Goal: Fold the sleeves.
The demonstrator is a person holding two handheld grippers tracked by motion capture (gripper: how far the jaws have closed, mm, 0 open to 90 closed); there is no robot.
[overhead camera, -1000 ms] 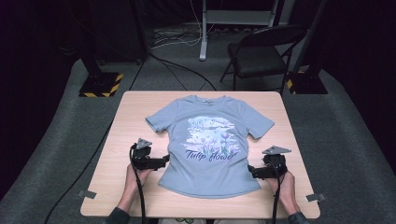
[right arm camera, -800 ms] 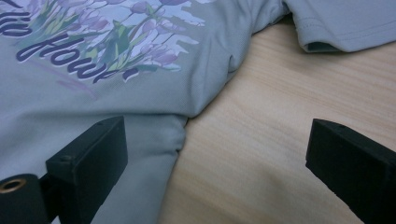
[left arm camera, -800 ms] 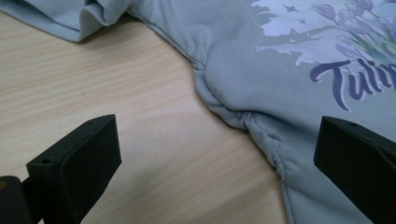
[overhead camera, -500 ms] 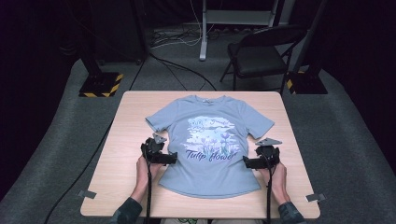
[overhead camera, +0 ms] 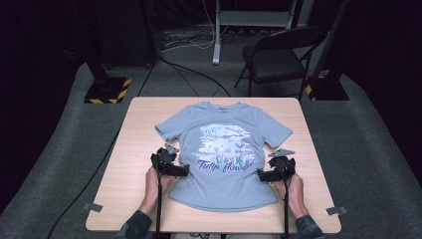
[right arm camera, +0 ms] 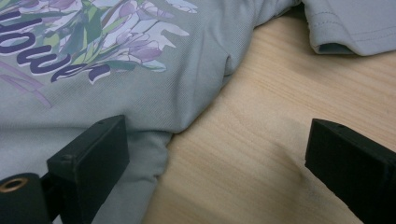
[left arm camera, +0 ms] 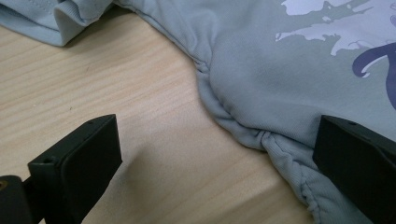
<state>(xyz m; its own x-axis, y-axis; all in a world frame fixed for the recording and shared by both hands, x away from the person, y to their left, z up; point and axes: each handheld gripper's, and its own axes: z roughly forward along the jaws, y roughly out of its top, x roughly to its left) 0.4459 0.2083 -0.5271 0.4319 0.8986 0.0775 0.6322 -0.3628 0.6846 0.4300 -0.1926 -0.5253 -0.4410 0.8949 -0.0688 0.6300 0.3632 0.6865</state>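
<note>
A light blue T-shirt (overhead camera: pixel 224 149) with a tulip print lies flat, front up, in the middle of the wooden table (overhead camera: pixel 134 139). My left gripper (overhead camera: pixel 185 171) is at the shirt's left side edge, jaws open. In the left gripper view the gripper (left arm camera: pixel 215 158) straddles the puckered side seam of the shirt (left arm camera: pixel 280 79), one jaw over bare wood, the other over cloth. My right gripper (overhead camera: pixel 261 174) is at the shirt's right side edge, also open. In the right gripper view the gripper (right arm camera: pixel 219 154) spans the edge of the shirt (right arm camera: pixel 140 84), with nothing pinched.
A sleeve hem (right arm camera: pixel 345 28) lies on the wood beyond the right jaws. Tape marks (overhead camera: pixel 92 207) sit at the table's near corners. Behind the table stand a folding chair (overhead camera: pixel 278 59), a stand pole (overhead camera: pixel 217 30) and a yellow-black striped base (overhead camera: pixel 107 90).
Both grippers have moved forward and inward, from beside the shirt's lower hem to its side edges. Both have stayed open.
</note>
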